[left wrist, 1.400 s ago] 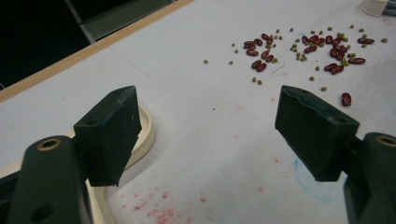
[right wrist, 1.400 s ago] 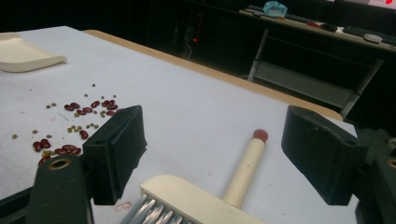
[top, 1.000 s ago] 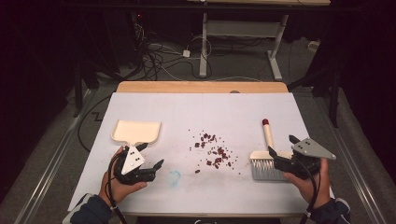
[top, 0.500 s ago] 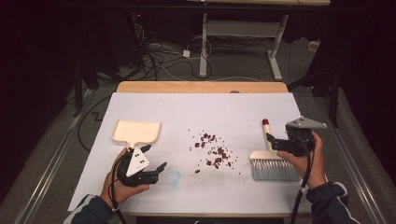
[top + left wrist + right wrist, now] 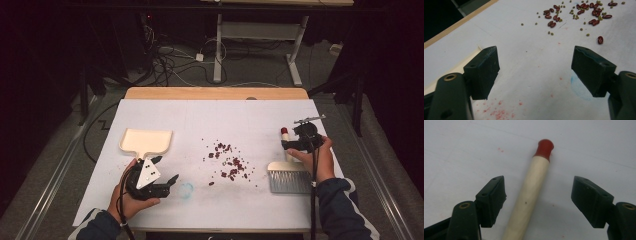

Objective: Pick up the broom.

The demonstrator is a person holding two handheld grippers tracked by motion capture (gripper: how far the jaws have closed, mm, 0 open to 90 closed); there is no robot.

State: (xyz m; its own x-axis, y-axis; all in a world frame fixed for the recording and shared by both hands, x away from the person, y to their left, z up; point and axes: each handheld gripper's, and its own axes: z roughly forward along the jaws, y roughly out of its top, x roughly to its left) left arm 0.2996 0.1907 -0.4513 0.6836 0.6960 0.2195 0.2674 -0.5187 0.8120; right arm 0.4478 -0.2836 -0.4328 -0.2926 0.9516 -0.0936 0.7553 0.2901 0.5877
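Observation:
A brush lies at the table's right, grey bristles [image 5: 289,181] near me and a cream handle [image 5: 529,195] with a red tip [image 5: 544,147] pointing away. My right gripper [image 5: 286,145] [image 5: 538,180] straddles that handle, open; its jaws have just been closing, and the pads stand clear of the wood on both sides. A cream dustpan [image 5: 146,141] rests at the left. Just in front of its handle, my left gripper [image 5: 167,169] [image 5: 535,50] is open over bare paper. Red beans and small green ones [image 5: 227,161] [image 5: 579,12] are scattered mid-table.
The table [image 5: 250,107] is covered in white paper, with a wooden strip [image 5: 215,93] along its far edge. A faint blue stain [image 5: 186,189] marks the paper by the left gripper. Cables and a desk frame [image 5: 218,45] stand on the floor beyond.
My right hand has moved from beside the bristles forward along the brush, and its jaws now sit around the handle near the red tip. The left hand has stayed put.

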